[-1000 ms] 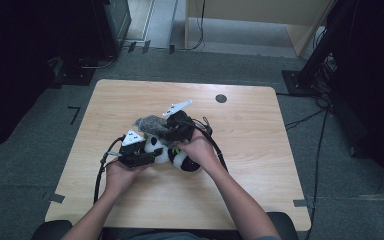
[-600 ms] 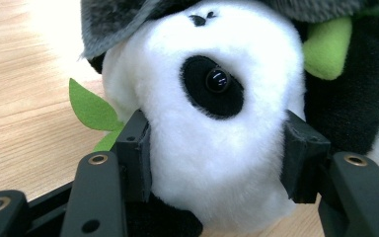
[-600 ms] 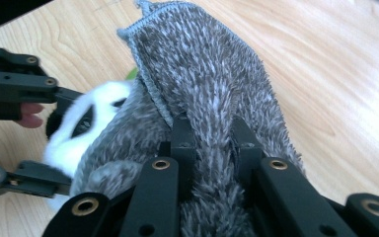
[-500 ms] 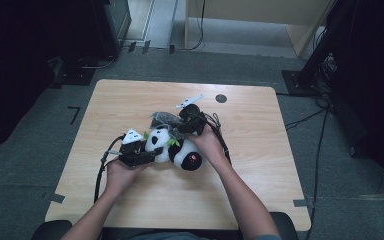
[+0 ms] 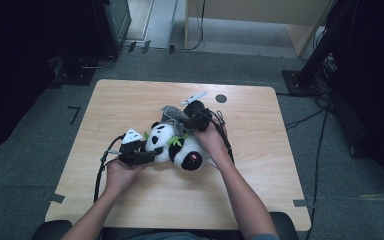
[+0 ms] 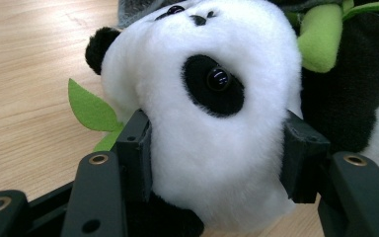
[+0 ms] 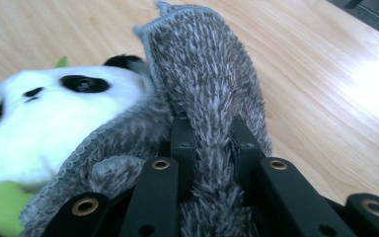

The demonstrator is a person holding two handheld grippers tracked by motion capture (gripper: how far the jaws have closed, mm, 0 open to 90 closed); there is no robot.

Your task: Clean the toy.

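A black-and-white panda plush (image 5: pixel 175 145) with green leaves lies on its side in the middle of the wooden table (image 5: pixel 280 175). My left gripper (image 5: pixel 151 151) is shut on its white head (image 6: pixel 212 123), one pad (image 6: pixel 137 148) pressing into each side of the fur. My right gripper (image 5: pixel 186 116) sits just beyond the panda, shut on a fold of grey fuzzy cloth (image 7: pixel 207 84). The cloth (image 5: pixel 171 113) drapes against the top of the panda's head (image 7: pixel 44 123). A pinched strip of it runs down between my right gripper's (image 7: pixel 212 138) jaws.
A small black round mark (image 5: pixel 221 98) sits near the table's far edge. Cables trail from both grippers across the tabletop. Bare wood lies all around the plush. Dark furniture and cables stand on the floor beyond the table.
The right gripper has moved right and away with the grey cloth, pulling it off the panda's head. The white face now shows. The left hand has stayed put.
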